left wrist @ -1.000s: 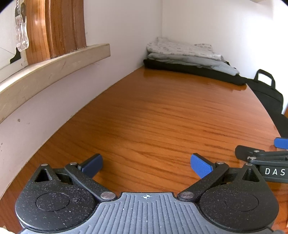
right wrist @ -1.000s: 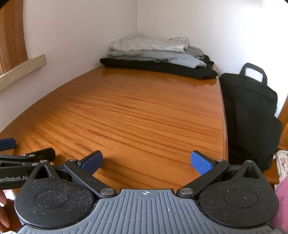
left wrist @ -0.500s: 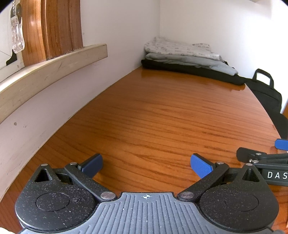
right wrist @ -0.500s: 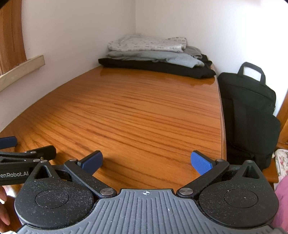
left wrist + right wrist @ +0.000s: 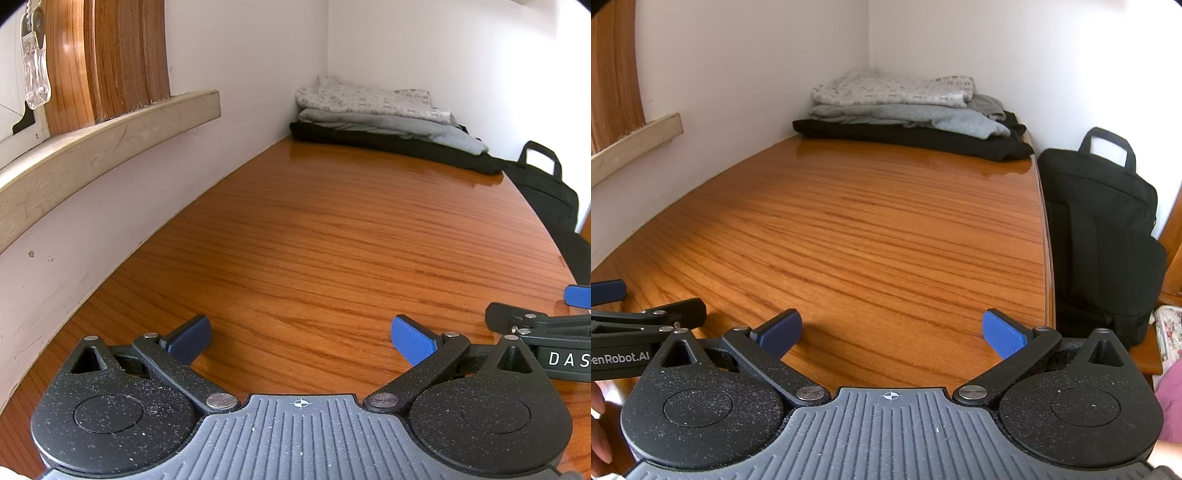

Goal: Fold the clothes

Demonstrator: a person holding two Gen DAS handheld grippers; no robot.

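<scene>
Wooden surface (image 5: 886, 229) in a white-walled corner — folded clothes (image 5: 908, 110) stacked at its far end, black bag (image 5: 1104, 229) beside. Left claw (image 5: 301, 338) and right claw (image 5: 892, 332) — both spread apart, empty, near edge.

Polished wooden table (image 5: 886, 229) ahead of me, against white wall (image 5: 240, 48). Black bag (image 5: 1100, 229) stands just beside table's right edge. Wooden window frame (image 5: 110, 59) above scuffed sill (image 5: 110, 144) on my left. Floral fabric (image 5: 1169, 332) near bag.
</scene>
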